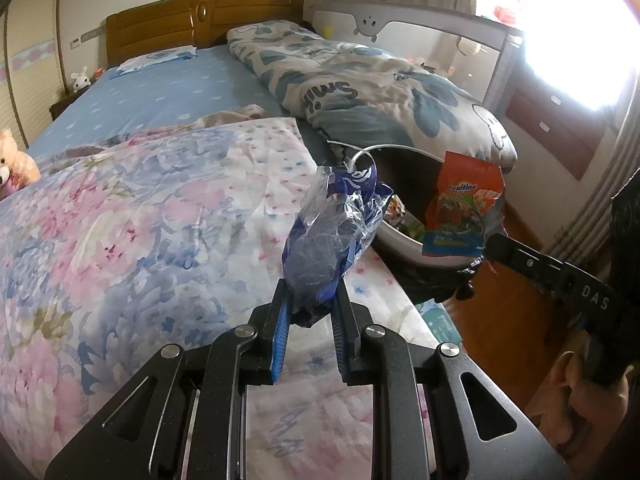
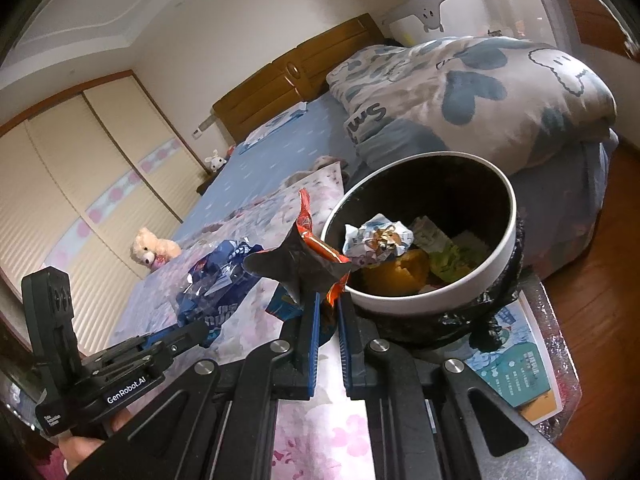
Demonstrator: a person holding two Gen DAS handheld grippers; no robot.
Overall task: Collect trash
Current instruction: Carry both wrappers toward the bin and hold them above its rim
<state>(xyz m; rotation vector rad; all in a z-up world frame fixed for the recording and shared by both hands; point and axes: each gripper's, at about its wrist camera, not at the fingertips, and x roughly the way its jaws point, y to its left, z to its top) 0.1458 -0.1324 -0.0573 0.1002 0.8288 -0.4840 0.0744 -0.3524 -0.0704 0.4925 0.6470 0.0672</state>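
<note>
Left wrist view shows the left gripper clamped on a blue wrapper, while the right gripper pinches an orange snack bag beside the white bin.

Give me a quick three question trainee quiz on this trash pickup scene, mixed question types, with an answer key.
1. True or false: the left gripper holds a blue and clear plastic wrapper.
2. What does the right gripper hold? A) a tissue B) an orange snack bag C) nothing
3. Fill in: the trash bin has a white rim and a ____ liner bag.

Key: 1 true; 2 B; 3 black.
</note>
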